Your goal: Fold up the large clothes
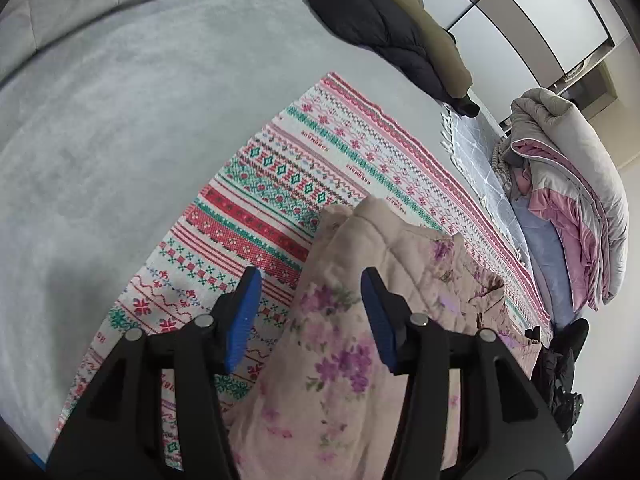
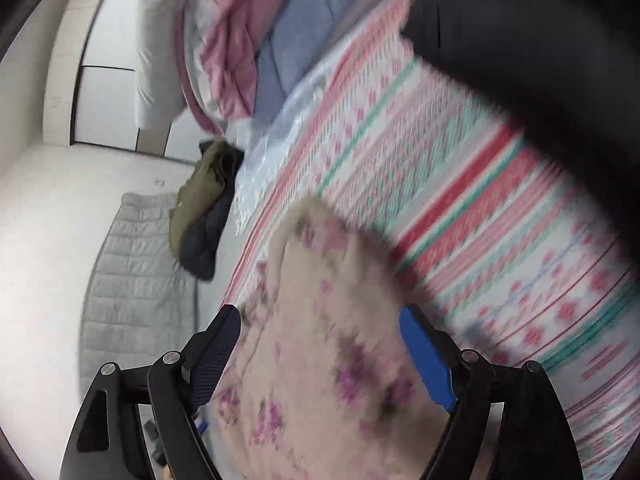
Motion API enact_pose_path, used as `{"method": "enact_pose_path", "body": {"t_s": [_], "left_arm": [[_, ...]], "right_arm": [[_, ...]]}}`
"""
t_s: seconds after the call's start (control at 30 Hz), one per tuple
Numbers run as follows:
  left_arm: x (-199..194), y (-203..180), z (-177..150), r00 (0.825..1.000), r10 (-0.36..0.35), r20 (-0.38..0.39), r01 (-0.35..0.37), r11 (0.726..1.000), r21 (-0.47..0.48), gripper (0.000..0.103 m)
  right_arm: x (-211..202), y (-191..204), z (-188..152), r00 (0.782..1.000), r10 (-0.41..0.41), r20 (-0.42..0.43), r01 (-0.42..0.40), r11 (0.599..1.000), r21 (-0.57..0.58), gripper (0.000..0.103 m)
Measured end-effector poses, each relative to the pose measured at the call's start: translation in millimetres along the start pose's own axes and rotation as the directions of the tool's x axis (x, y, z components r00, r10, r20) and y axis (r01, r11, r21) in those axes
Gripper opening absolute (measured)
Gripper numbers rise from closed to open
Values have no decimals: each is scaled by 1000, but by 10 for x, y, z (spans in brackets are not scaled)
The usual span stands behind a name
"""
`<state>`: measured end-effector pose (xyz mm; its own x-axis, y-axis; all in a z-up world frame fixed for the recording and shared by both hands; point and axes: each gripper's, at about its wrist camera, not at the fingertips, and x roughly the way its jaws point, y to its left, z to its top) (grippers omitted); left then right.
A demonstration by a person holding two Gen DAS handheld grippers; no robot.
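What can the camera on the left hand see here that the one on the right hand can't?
Only the left view shows the broad grey bedcover sharply, and its own open tongs. Only the right view shows a big dark shape at its upper right, too blurred to name, and the right tongs, open too. Both show the floral quilted garment lying on the striped patterned blanket, the olive and black coats and the pink-and-grey bedding pile.

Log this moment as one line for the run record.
left gripper: jaws open | right gripper: jaws open | floral quilted garment: on patterned blanket, released | fold: unfinished
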<state>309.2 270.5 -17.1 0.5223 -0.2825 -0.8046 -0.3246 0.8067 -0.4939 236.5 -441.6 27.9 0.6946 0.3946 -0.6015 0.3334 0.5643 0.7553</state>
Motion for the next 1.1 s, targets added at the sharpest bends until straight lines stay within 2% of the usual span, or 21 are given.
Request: {"method": "enact_pose_path", "body": {"t_s": [0.03,0.1,0.17,0.27,0.3,0.33,0.37,0.4,0.43,0.47,0.57,0.67,0.73,0.83,0.9,0.97,1.03,1.1], "left_arm": [[54,-10,14,1000,-2,-6,2,1000,0,57],[184,-69,-13,1000,-5,-19,5,1000,19,58],[310,-175,-51,999,-4,-44,6,999,44,58],[439,-308,-103,999,0,-36,3,998,70,57],[451,-373,-117,1000,25,-16,-24,995,97,51],[471,-427,-127,998,58,0,-58,989,139,25],[485,-487,-137,996,92,7,-92,979,183,19],[440,-543,-155,992,123,40,-129,970,207,14],[375,-569,-160,990,123,68,-135,969,206,12],[273,-597,-152,988,116,99,-134,969,207,11],[-73,-660,-67,983,59,171,-91,978,186,11],[-398,-793,114,975,6,223,-36,991,131,10],[-511,-916,226,964,12,265,-43,993,110,10],[-624,-1143,423,933,34,358,-65,995,76,10],[-532,-1295,541,914,62,402,-94,994,62,10],[-340,-1366,617,901,99,422,-139,988,64,10],[82,-1406,634,891,174,419,-234,967,98,10],[540,-1359,577,892,263,368,-326,938,119,10]], "right_arm": [[-87,108,20,997,-51,62,56,995,-79,84],[-82,273,6,988,-115,101,135,969,-208,84],[108,397,-30,983,-161,87,181,925,-334,84],[493,444,-90,973,-228,35,221,880,-420,84],[606,450,-98,971,-238,25,224,870,-440,81],[705,468,-112,969,-246,22,229,859,-459,61],[752,487,-106,968,-251,22,232,851,-471,42],[792,513,-118,958,-284,40,268,836,-479,21],[769,535,-122,957,-283,56,275,838,-471,18],[699,584,-133,964,-253,77,259,842,-474,16],[412,783,-211,965,-209,157,260,813,-520,14],[100,1165,-168,971,-106,216,210,812,-545,13],[-19,1419,-114,968,-54,245,186,808,-559,13],[-72,1768,-14,953,7,304,180,793,-583,13],[-52,1875,77,936,24,351,197,791,-579,13],[34,1842,209,922,25,386,208,809,-549,13],[255,1636,346,913,-20,408,238,838,-492,13],[576,1324,443,918,-104,383,275,862,-425,13]]}}
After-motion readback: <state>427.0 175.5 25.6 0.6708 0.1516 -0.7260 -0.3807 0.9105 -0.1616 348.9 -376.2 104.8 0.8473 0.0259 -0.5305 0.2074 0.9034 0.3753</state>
